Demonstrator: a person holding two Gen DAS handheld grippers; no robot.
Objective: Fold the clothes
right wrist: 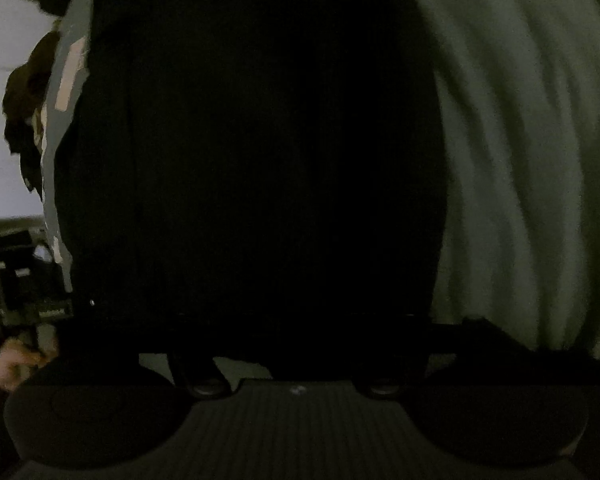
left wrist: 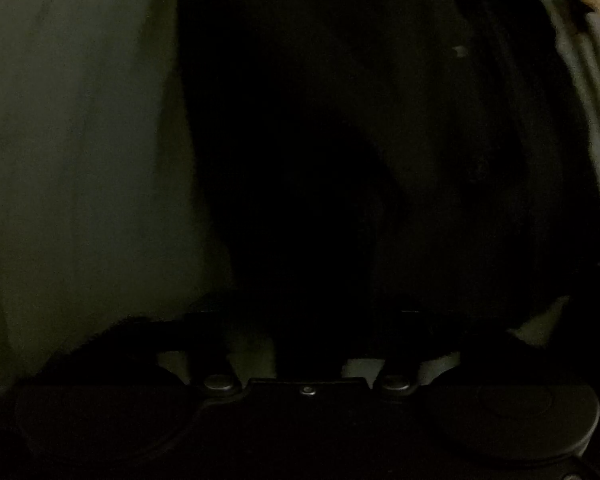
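A black garment (left wrist: 340, 140) fills the middle and right of the left wrist view and lies on a pale greenish sheet (left wrist: 80, 140). My left gripper (left wrist: 308, 248) points down into the dark cloth. Only its housing (left wrist: 308, 420) shows, because the fingers are lost against the black. In the right wrist view the same black garment (right wrist: 260, 140) covers the centre, with the sheet (right wrist: 520, 140) to its right. My right gripper (right wrist: 300, 248) is also buried in the dark, above its ribbed housing (right wrist: 300, 420). Neither view shows how the jaws stand or whether they hold cloth.
A grey patterned cloth strip (right wrist: 68, 80) runs along the garment's left edge, with a dark brown item (right wrist: 24, 92) beside it. A person's hand (right wrist: 8, 364) shows at the lower left, below dim clutter (right wrist: 16, 280). Pale blurred furniture (left wrist: 588, 60) stands at the right edge.
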